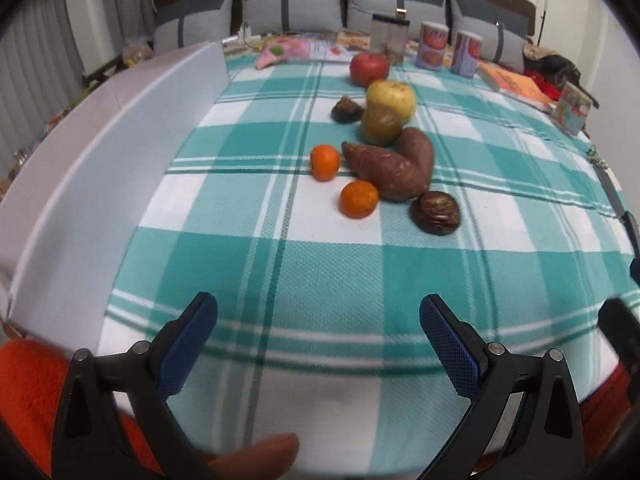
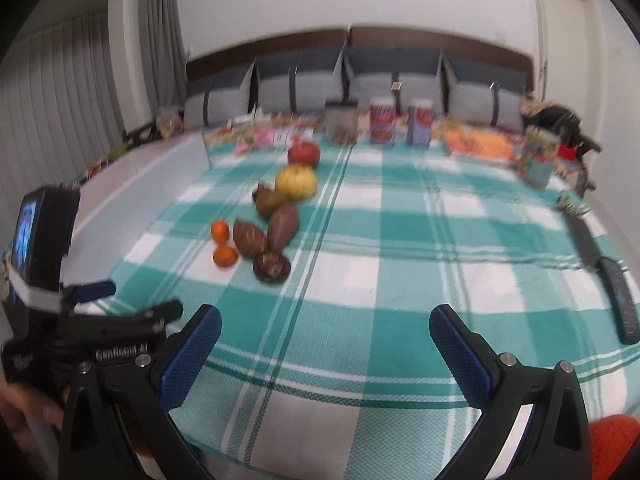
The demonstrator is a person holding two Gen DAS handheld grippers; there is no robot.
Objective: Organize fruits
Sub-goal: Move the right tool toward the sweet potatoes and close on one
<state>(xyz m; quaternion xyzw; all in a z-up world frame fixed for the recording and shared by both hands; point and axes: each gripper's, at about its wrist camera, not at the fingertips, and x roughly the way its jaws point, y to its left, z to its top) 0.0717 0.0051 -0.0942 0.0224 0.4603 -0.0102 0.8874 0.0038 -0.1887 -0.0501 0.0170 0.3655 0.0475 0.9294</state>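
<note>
A cluster of produce lies on the teal checked cloth: a red apple, a yellow apple, a greenish pear, two sweet potatoes, two small oranges, and two dark brown fruits. My left gripper is open and empty near the front edge. My right gripper is open and empty, right of the left gripper. The cluster also shows in the right wrist view: red apple, yellow apple.
A white board stands along the cloth's left side. Two cans, a clear container, books and a small box line the back. A dark remote lies at the right edge. Grey cushions stand behind.
</note>
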